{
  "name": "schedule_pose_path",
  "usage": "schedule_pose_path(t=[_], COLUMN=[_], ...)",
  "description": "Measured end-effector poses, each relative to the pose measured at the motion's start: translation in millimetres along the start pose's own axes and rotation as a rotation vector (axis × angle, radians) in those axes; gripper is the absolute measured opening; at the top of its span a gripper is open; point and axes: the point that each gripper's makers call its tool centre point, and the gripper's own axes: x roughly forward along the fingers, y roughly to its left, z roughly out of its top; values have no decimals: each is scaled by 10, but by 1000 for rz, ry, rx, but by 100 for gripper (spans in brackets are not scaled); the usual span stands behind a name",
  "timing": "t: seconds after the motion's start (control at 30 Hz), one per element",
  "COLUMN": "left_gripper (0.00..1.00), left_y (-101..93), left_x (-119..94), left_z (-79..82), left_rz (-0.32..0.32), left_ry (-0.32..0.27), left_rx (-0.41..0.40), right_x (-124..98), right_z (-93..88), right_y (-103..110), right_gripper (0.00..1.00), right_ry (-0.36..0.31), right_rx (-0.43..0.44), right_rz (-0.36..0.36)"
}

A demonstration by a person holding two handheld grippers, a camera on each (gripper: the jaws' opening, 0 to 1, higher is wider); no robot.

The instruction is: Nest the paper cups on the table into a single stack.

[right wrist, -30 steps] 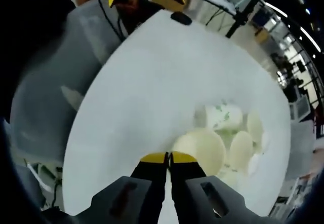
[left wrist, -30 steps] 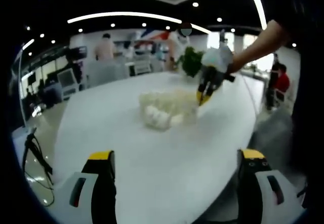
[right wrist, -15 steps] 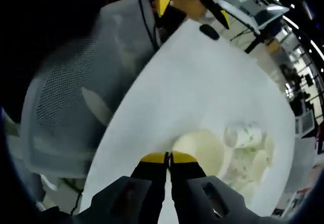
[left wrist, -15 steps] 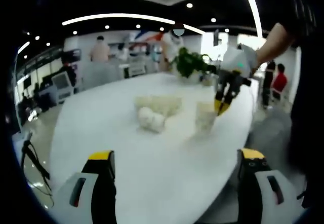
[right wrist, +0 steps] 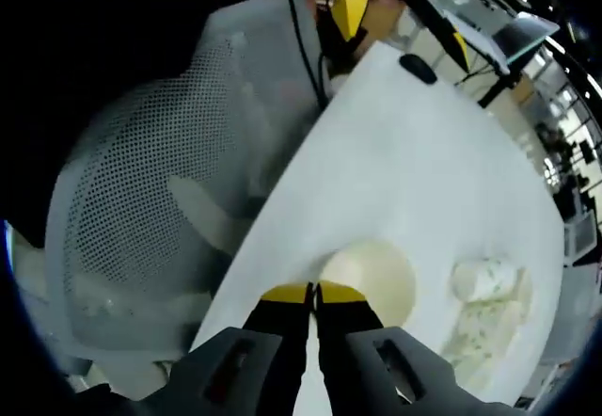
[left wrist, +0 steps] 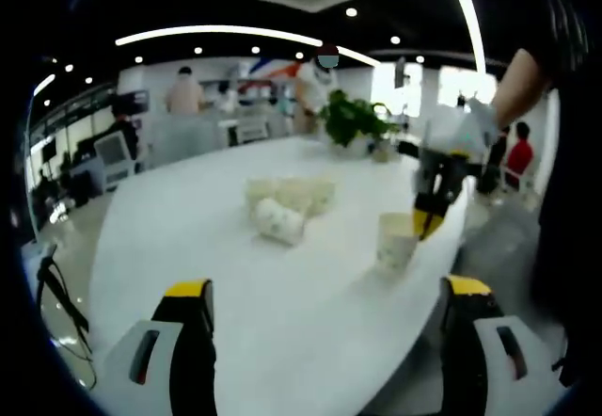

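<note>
Near the desk's (left wrist: 235, 275) right edge, my right claw (right wrist: 314, 293) pinches the rim of one upright cup (left wrist: 396, 244), well apart from the pile (left wrist: 282, 204) farther off; left claw (left wrist: 324, 294) gapes empty, so I judge stacking barely begun.

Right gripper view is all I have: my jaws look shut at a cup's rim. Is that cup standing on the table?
Observer: Yes. In the left gripper view the cup stands upright on the table, near its edge, with the right gripper at its rim.
Operator: Where are the other cups?
Observer: The pile lies farther in, apart from that cup.
Operator: And the left gripper?
Observer: The left gripper is open and holds nothing.
</note>
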Motion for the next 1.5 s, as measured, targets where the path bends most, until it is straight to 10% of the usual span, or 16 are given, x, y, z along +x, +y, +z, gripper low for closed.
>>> schedule_pose_path(t=[0.5,1.5], left_gripper=[99,99], left_y=[63,14], left_x=[-25,-71], left_z=[30,33], left_rz=[11,10], left_ry=[-27,-27], left_rx=[-24,-13], right_x=[140,-97], right_z=[-48,46], right_y=[3,-131], right_gripper=[0,44], right_ry=[-2,-128], right_rx=[-7,140], right_rz=[20,-147])
